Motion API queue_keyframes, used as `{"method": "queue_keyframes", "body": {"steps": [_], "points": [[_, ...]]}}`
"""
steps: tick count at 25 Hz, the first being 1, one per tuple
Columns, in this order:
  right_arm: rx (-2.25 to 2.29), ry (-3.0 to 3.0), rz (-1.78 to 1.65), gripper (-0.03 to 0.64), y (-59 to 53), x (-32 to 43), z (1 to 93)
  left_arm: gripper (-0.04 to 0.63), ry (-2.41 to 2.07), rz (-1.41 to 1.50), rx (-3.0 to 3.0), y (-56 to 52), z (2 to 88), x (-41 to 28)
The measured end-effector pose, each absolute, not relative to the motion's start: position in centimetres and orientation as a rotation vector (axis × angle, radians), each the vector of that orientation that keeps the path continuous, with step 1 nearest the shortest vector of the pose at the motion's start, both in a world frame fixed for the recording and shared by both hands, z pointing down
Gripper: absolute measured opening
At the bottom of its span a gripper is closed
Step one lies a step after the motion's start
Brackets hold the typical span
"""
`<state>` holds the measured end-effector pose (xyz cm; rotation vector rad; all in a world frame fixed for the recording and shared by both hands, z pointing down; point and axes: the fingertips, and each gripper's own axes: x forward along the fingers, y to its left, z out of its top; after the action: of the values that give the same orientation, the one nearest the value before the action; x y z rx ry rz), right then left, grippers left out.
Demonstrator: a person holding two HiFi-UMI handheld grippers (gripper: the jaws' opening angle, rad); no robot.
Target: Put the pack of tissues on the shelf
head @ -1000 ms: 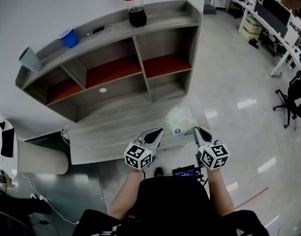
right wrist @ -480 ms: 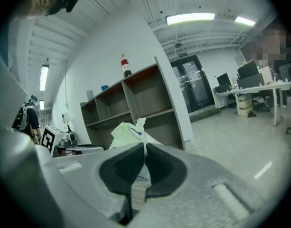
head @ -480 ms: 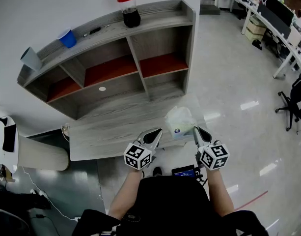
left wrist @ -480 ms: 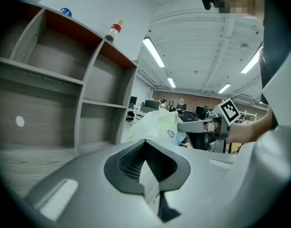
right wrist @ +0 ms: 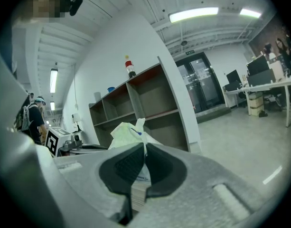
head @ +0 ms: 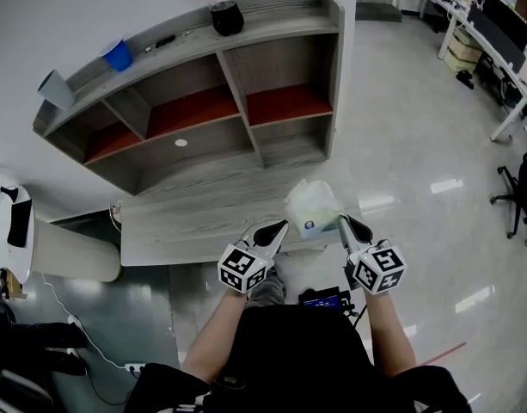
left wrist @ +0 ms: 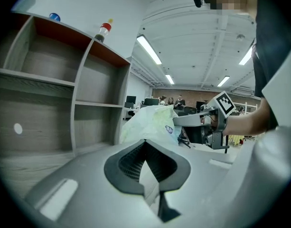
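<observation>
Nearest the body, the left gripper (left wrist: 145,142) hangs clenched on nothing, its tips aimed toward the shelf (head: 272,22) with the pack just ahead and off to its right. The right gripper (right wrist: 144,146) is the one at work. Its jaws are pinched tight on the thin wrapper at the near edge of the pack of tissues (head: 312,205), which bulges out beyond the tips on the shelf side.

The pack sits over the front right corner of the desk (head: 194,222), well short of the shelf. I cannot tell whether it has cleared the surface.

The shelf's right-hand openings lie straight beyond the pack and higher. So the move looks like a push forward and up by the right arm alone.
</observation>
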<state>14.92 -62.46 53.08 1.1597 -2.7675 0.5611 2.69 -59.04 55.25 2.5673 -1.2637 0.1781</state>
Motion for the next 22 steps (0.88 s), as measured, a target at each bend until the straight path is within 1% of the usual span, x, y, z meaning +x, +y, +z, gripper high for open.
{"method": "queue_keyframes", "body": {"steps": [3, 8, 19, 22], "points": [[1.138, -2.757, 0.556, 0.003, -63.9, 14.9, 53.6, 0.001, -1.243, 0.192, 2.58, -60.2, 55.4, 2.8], [1.117, -2.788, 0.652, 0.003, -66.7, 14.1, 54.4, 0.0, -1.221, 0.18, 2.583, -62.6, 56.5, 2.1], [1.117, -2.759, 0.602, 0.003, -72.8, 12.5, 57.7, 0.002, -1.251, 0.349, 2.623, -67.7, 60.7, 2.3], [1.124, -2.767, 0.663, 0.003, -74.6, 11.5, 58.7, 0.002, -1.265, 0.345, 2.614, -69.1, 61.5, 1.8]]}}
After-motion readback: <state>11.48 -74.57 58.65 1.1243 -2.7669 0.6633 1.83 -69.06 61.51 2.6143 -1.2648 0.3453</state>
